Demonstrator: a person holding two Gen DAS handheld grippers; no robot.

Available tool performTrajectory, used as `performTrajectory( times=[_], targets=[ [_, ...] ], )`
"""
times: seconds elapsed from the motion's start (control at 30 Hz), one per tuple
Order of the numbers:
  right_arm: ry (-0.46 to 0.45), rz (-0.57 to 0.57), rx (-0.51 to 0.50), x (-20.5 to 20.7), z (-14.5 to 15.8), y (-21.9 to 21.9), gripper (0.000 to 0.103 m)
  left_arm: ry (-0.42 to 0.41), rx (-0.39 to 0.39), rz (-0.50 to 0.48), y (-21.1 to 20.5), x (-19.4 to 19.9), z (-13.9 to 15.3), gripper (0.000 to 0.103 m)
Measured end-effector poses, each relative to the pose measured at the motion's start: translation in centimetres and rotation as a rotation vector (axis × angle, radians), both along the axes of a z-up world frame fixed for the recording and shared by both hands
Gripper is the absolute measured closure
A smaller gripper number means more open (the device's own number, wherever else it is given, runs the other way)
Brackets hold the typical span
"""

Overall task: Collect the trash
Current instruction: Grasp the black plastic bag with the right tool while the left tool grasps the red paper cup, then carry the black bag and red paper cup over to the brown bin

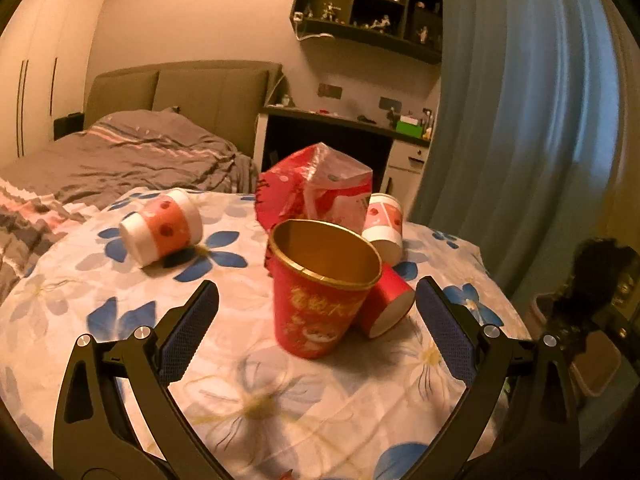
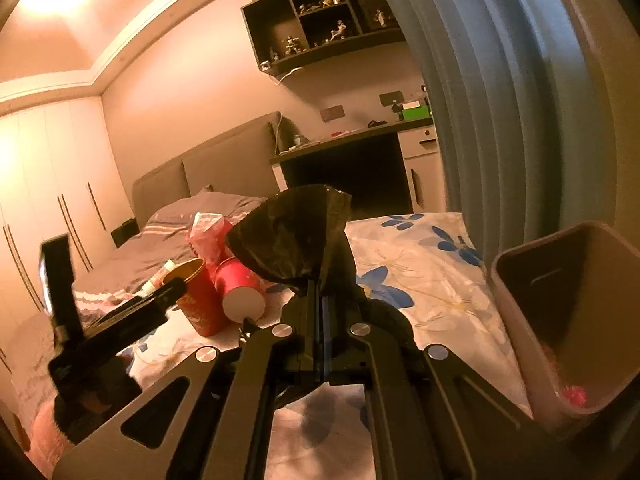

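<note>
A red paper cup with a gold rim [image 1: 320, 292] stands upright on the flowered tablecloth [image 1: 100, 280]. A second red cup [image 1: 390, 300] lies on its side against it. Behind them sits a crumpled red-and-clear plastic bag [image 1: 316, 188]. Two white-and-pink cups rest further back, one [image 1: 162, 226] on its side at the left, the other [image 1: 383, 224] at the right. My left gripper [image 1: 318, 320] is open, its blue pads either side of the gold-rimmed cup without touching it. My right gripper [image 2: 320, 280] is shut on a dark crumpled plastic bag [image 2: 292, 232], held above the table.
A brown trash bin [image 2: 560, 320] stands off the table's right edge, with a pink scrap in its bottom. A bed [image 1: 120, 152] lies behind the table, a desk [image 1: 344, 120] beyond, and a blue curtain [image 1: 520, 120] at the right. The left gripper's body [image 2: 100, 320] shows at left in the right wrist view.
</note>
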State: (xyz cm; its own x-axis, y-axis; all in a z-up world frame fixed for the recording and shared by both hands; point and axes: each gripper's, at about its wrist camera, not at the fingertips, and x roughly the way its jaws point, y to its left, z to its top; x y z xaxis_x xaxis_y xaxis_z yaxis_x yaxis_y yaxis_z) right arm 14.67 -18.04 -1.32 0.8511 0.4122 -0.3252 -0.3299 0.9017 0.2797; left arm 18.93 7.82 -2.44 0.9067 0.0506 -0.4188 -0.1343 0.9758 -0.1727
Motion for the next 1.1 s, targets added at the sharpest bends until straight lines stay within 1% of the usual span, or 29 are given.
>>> performTrajectory(
  times=[0.17, 0.27, 0.3, 0.37, 0.43, 0.5, 0.57, 0.7, 0.83, 1.1],
  targets=[
    [0.007, -0.001, 0.008, -0.2, -0.4, -0.3, 0.101, 0.045, -0.017, 0.015, -0.2, 2.3, -0.2, 0.006],
    [0.010, 0.003, 0.016, -0.1, -0.5, -0.7, 0.101, 0.067, -0.007, 0.020, -0.3, 3.2, -0.4, 0.013],
    [0.011, 0.004, 0.017, -0.1, -0.4, -0.7, 0.101, 0.076, -0.008, 0.015, -0.3, 3.5, -0.5, 0.017],
    [0.011, 0.005, 0.017, -0.1, -0.3, -0.8, 0.101, 0.093, -0.019, 0.011, -0.3, 3.9, -0.6, 0.024],
    [0.011, 0.006, 0.014, -0.1, -0.3, -0.9, 0.101, 0.110, -0.038, 0.010, 0.0, 4.2, -0.9, 0.035],
    [0.012, 0.007, 0.014, -0.1, -0.4, -0.9, 0.101, 0.118, -0.052, 0.012, 0.4, 4.4, -1.0, 0.038],
    [0.014, 0.008, 0.014, -0.2, -0.4, -0.8, 0.101, 0.113, -0.058, 0.009, 0.5, 4.2, -1.0, 0.040],
    [0.012, 0.005, 0.015, -0.3, -0.3, -0.9, 0.101, 0.095, -0.045, -0.004, 0.3, 3.7, -0.8, 0.042],
    [0.006, 0.004, 0.014, -0.5, -0.4, -1.0, 0.101, 0.068, -0.036, -0.010, 0.2, 2.4, -0.3, 0.042],
    [-0.012, 0.003, 0.014, -1.2, 0.0, -1.3, 0.101, 0.008, -0.031, -0.010, 0.3, -1.6, 1.2, 0.043]
  ],
)
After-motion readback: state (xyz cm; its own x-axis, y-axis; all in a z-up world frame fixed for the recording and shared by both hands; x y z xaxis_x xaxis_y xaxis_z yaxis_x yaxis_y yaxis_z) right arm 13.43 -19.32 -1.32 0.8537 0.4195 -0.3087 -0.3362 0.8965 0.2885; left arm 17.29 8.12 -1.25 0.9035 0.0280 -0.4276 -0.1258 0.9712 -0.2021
